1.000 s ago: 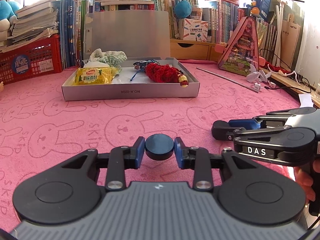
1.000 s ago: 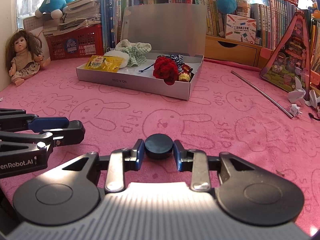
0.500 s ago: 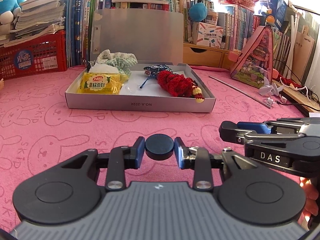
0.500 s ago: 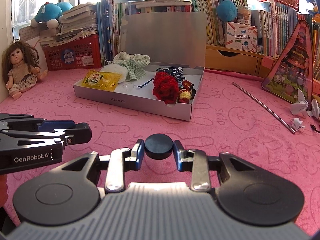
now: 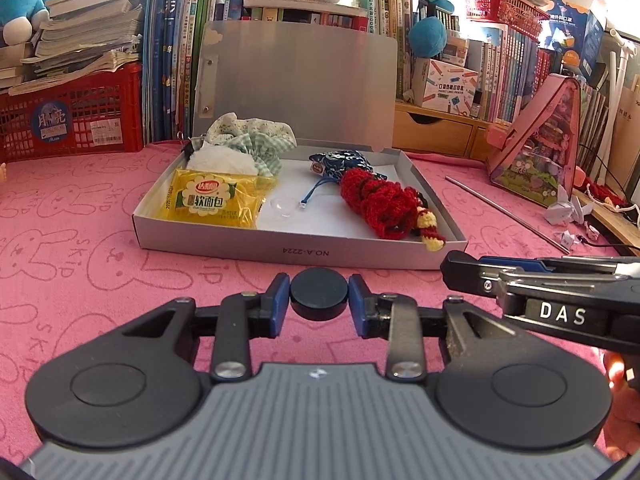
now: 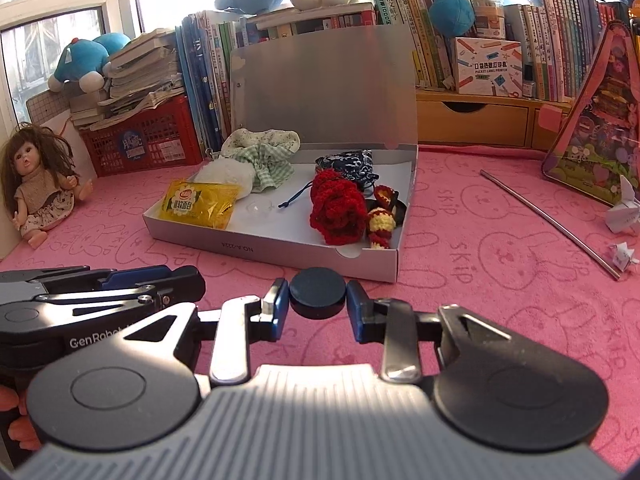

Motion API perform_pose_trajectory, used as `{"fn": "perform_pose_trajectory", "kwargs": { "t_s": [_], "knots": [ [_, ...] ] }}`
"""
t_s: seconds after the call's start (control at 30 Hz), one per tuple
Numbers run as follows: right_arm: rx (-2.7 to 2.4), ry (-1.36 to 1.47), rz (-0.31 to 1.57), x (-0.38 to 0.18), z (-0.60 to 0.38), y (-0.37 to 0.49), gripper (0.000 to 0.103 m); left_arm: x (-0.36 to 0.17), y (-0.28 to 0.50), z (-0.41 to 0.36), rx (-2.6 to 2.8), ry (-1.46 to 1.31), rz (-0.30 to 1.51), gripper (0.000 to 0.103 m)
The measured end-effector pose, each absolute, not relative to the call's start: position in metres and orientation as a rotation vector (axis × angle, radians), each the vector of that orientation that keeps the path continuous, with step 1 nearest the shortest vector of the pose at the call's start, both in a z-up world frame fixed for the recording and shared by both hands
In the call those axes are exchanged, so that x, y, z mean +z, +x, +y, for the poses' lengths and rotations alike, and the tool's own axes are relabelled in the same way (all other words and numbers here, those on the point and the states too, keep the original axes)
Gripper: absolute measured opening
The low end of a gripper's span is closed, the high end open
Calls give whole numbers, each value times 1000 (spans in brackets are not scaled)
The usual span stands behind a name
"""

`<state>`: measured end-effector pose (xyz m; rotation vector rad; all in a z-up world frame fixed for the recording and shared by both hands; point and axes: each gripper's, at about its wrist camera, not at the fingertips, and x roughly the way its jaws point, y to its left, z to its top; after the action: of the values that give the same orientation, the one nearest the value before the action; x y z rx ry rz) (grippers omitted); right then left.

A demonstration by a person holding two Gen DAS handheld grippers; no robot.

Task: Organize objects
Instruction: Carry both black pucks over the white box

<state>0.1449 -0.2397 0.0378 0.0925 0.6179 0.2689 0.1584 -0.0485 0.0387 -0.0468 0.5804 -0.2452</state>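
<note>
Both the left gripper (image 5: 319, 300) and the right gripper (image 6: 318, 300) hold their jaws narrowly parted, gripping nothing. Just ahead lies the shallow grey cardboard box (image 5: 304, 250), lid upright, holding a yellow snack packet (image 5: 210, 200) and a red crocheted doll (image 5: 380, 204). Judged next: approach level, clearing the front wall before reaching inside.

Pink bunny cloth (image 5: 80, 264), grey box (image 5: 304, 254), metal rod (image 6: 548, 220)
</note>
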Motion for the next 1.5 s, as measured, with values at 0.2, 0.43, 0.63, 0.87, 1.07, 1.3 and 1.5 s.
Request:
{"fn": "perform_pose_trajectory", "kwargs": {
  "t_s": [0.2,0.43,0.63,0.87,1.07,1.3,1.5],
  "knots": [
    [277,113,630,39,-228,171,36,45,185,-49,-226,-39,549,38],
    [296,162,637,41,-223,204,36,49,220,-49,-217,-63,543,38],
    [290,197,671,34,-226,230,36,44,245,-47,-202,-74,562,38],
    [260,172,693,24,-229,245,36,33,263,-44,-189,-43,571,38],
    [232,155,696,20,-235,255,36,29,278,-48,-198,-13,565,38],
    [203,168,723,17,-243,276,35,25,308,-49,-184,-17,590,38],
    [242,149,738,7,-242,273,36,16,305,-56,-199,25,591,38]
  ]
}}
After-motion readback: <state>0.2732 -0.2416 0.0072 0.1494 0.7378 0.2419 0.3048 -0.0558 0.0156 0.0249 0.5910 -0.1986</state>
